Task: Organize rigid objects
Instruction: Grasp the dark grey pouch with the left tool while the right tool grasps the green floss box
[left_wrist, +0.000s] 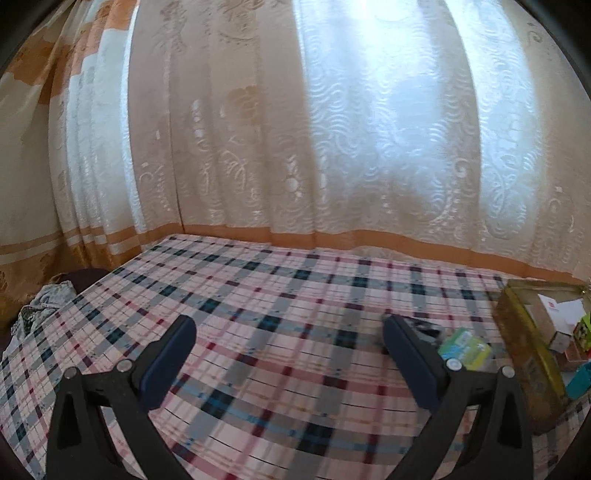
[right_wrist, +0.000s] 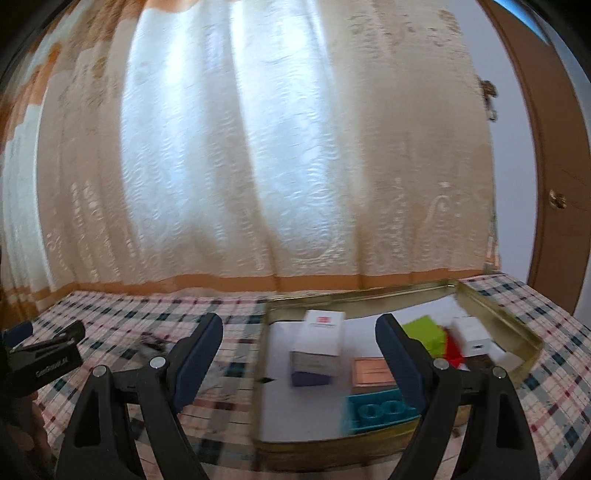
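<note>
The right claw (right_wrist: 299, 343) hangs spread wide with nothing between its two blue pads, pointing slightly down over the near edge of a shallow gold tin (right_wrist: 498, 317) that sits open on the plaid desk (right_wrist: 122, 317). The left claw (left_wrist: 290, 345) is likewise spread and empty, hovering over bare plaid cloth, with a small green and yellow box (left_wrist: 467, 349) lying just beyond its right finger (left_wrist: 402, 350) and a dark, blurred small thing beside that finger that I cannot make out. Only the right wrist view looks down into the tin: there I count one white box with a red mark (right_wrist: 321, 338) sitting on a purple box (right_wrist: 310, 378), one lime green box (right_wrist: 424, 332), one red piece (right_wrist: 454, 349), one white box at the far right (right_wrist: 474, 334), one flat copper-coloured box (right_wrist: 373, 371) and one teal tray with round hollows (right_wrist: 380, 410). That view also catches the left claw at its left edge (right_wrist: 44, 343), and a brown door (right_wrist: 554, 166) at the right. Only the left wrist view shows the green and yellow box outside the tin (left_wrist: 524, 354), which appears there at the right edge, and a crumpled grey cloth (left_wrist: 40, 306) off the desk's left corner. Both views face a pale patterned curtain (left_wrist: 295, 129) with an orange band, hanging behind the desk.
</note>
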